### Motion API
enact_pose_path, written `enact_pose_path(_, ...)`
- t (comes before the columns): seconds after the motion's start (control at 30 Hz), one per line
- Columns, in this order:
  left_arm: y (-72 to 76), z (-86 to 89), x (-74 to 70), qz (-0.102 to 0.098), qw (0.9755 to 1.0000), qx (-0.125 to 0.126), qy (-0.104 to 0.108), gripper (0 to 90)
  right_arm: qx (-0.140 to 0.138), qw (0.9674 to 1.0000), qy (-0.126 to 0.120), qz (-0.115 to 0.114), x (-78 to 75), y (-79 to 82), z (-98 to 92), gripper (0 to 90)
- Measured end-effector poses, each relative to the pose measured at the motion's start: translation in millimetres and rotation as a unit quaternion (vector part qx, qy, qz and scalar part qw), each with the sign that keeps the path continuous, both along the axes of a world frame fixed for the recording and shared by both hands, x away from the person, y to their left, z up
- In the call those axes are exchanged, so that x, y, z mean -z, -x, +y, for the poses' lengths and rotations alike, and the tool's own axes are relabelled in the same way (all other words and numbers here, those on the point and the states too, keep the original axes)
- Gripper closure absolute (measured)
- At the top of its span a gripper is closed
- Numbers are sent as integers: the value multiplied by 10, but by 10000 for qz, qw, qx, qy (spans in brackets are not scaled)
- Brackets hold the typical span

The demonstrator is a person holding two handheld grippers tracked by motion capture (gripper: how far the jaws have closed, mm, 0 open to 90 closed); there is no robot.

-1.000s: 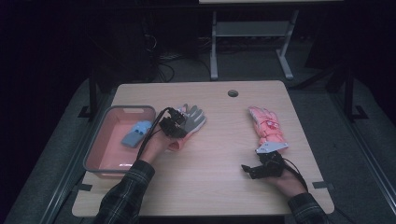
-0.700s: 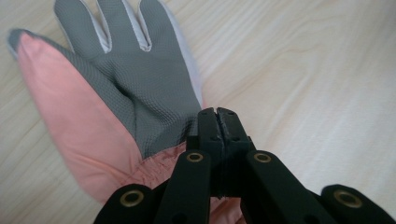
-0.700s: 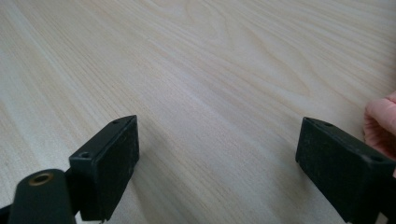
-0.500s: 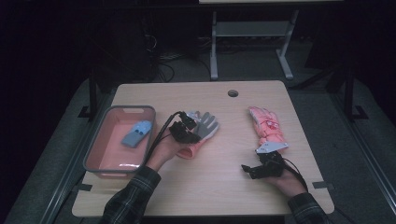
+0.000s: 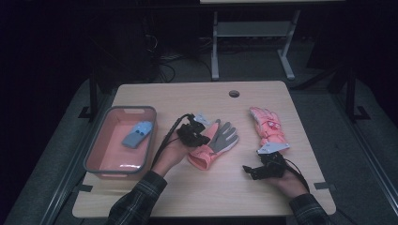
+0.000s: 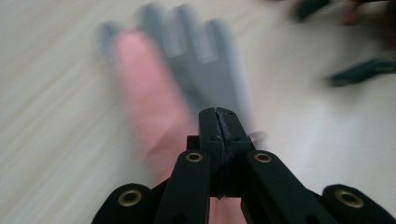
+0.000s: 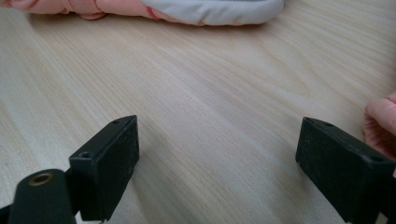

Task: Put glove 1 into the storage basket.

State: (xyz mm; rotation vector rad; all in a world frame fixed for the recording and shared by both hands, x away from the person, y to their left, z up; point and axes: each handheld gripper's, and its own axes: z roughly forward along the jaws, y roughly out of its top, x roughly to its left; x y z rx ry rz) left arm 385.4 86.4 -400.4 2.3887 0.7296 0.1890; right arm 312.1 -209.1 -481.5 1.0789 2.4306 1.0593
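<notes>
A pink glove with a grey palm [image 5: 217, 143] lies palm up at mid table. My left gripper [image 5: 196, 134] rests on its left edge. In the left gripper view my left gripper [image 6: 218, 114] has its jaws pressed together over the glove [image 6: 154, 112], apparently pinching its fabric where pink meets grey. A second pink glove [image 5: 266, 125] with a white cuff lies at the right. Just in front of that cuff, my right gripper [image 5: 251, 171] rests low on the table. Its jaws stand wide apart around bare wood [image 7: 217, 154], and the white cuff [image 7: 210, 11] lies beyond them.
A pink bin [image 5: 94, 157] stands at the table's left with a small blue item [image 5: 137, 134] inside. A round cable hole [image 5: 233, 93] sits near the far edge. A metal stand [image 5: 251, 33] rises on the floor beyond the table.
My left gripper has moved right from beside the bin, and the grey-palmed glove has come along with it toward mid table. The right gripper and the other glove have stayed put.
</notes>
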Motion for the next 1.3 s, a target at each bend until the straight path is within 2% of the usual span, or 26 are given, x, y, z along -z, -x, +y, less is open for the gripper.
enact_pose_path(0.07, -45, 130, 56, 25, 9991, -420, 17, 893, -1, 10000, -6, -6, 1, 0, 0, 129)
enact_pose_path(0.1, -57, 170, 94, 99, 9986, -509, -46, 893, 3, 10000, -10, -9, 2, 0, 1, 129)
enact_pose_path(0.17, -57, 209, 181, 267, 9980, -532, -230, 893, 2, 10000, -11, -10, 2, 0, 2, 129)
enact_pose_path(0.2, -43, 215, 216, 316, 9980, -475, -283, 893, 3, 10000, -10, -10, 2, 0, 2, 129)
enact_pose_path(0.27, 11, 215, 255, 393, 9982, -378, -253, 894, 2, 10000, -10, -12, 2, 0, 2, 129)
enact_pose_path(0.43, 181, 199, 275, 602, 9981, -145, 54, 894, 0, 10000, -10, -10, 2, 0, 2, 129)
enact_pose_path(0.63, 344, 146, 326, 689, 9972, 277, 50, 893, -15, 10000, -1, -10, 2, 0, 1, 129)
enact_pose_path(0.67, 375, 122, 349, 730, 9968, 259, 173, 893, -2, 10000, -9, -12, 2, 0, 2, 129)
enact_pose_path(0.7, 389, 113, 363, 725, 9965, 377, 168, 893, 4, 10000, -17, -9, 3, 1, 3, 129)
enact_pose_path(0.73, 412, 90, 379, 748, 9962, 370, 259, 893, 2, 10000, -14, -7, 2, 1, 3, 129)
enact_pose_path(0.87, 460, -2, 434, 700, 9953, 616, 251, 893, -18, 10000, 0, -6, 1, 1, 1, 129)
enact_pose_path(1.03, 496, -61, 458, 601, 9954, 710, 223, 892, -28, 10000, 0, -11, 1, 1, 2, 129)
enact_pose_path(1.17, 508, 46, 442, 472, 9965, 664, 208, 861, -31, 10000, -3, -13, 2, 0, 3, 128)
enact_pose_path(1.3, 540, 196, 456, 332, 9976, 576, 193, 770, -48, 10000, 1, -18, 2, -4, 6, 127)
